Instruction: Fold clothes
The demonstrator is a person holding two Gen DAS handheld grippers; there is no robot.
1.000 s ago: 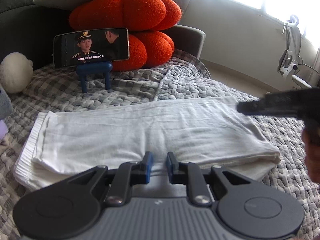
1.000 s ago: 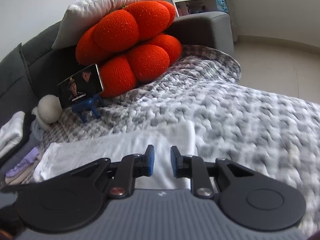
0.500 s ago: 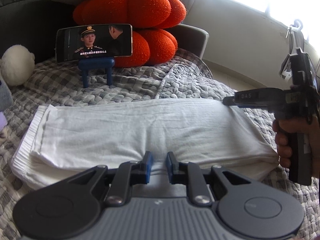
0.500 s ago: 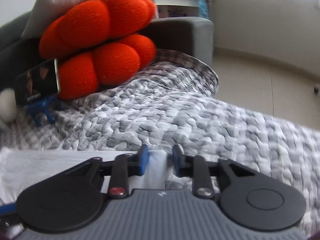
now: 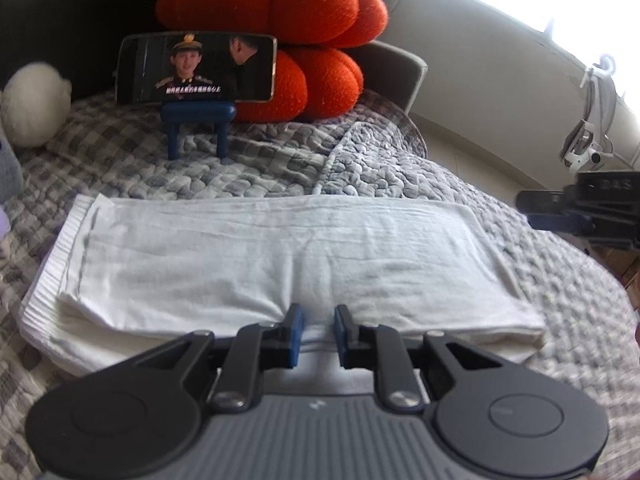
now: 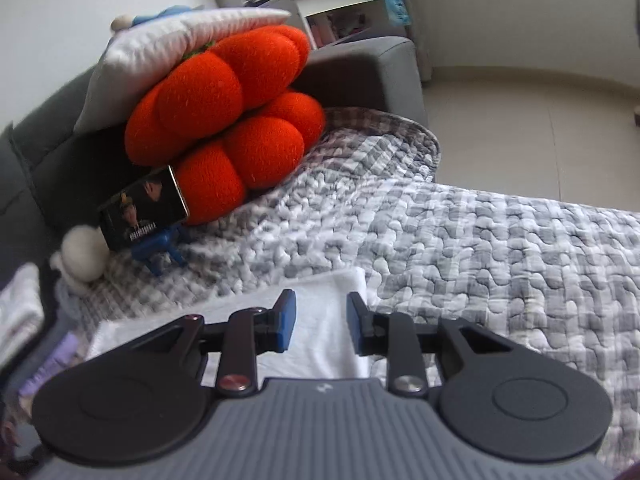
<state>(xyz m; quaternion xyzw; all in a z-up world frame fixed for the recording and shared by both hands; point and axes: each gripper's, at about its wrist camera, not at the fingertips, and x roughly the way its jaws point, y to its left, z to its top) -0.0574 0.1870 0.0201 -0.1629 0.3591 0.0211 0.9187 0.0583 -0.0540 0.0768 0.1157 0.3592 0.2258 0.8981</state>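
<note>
One folded white garment (image 5: 280, 264) on grey quilt (image 6: 500, 248), left gripper (image 5: 318, 334) and right gripper (image 6: 321, 322) both parted, empty.

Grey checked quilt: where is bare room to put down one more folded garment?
The grey checked quilt lies bare right of the folded white garment, toward the floor. A narrower strip runs between garment and blue phone stand. Crowded: around the orange cushion and white plush ball.

The folded garment (image 5: 280, 264) is plain white, one end ribbed; the quilt (image 6: 500, 260) is a grey-and-white check; the cushion (image 6: 232, 120) is bright orange; the phone stand (image 5: 198, 114) is dark blue; the sofa (image 6: 360, 68) is dark grey; each tool is black with blue pads (image 6: 287, 322).
</note>
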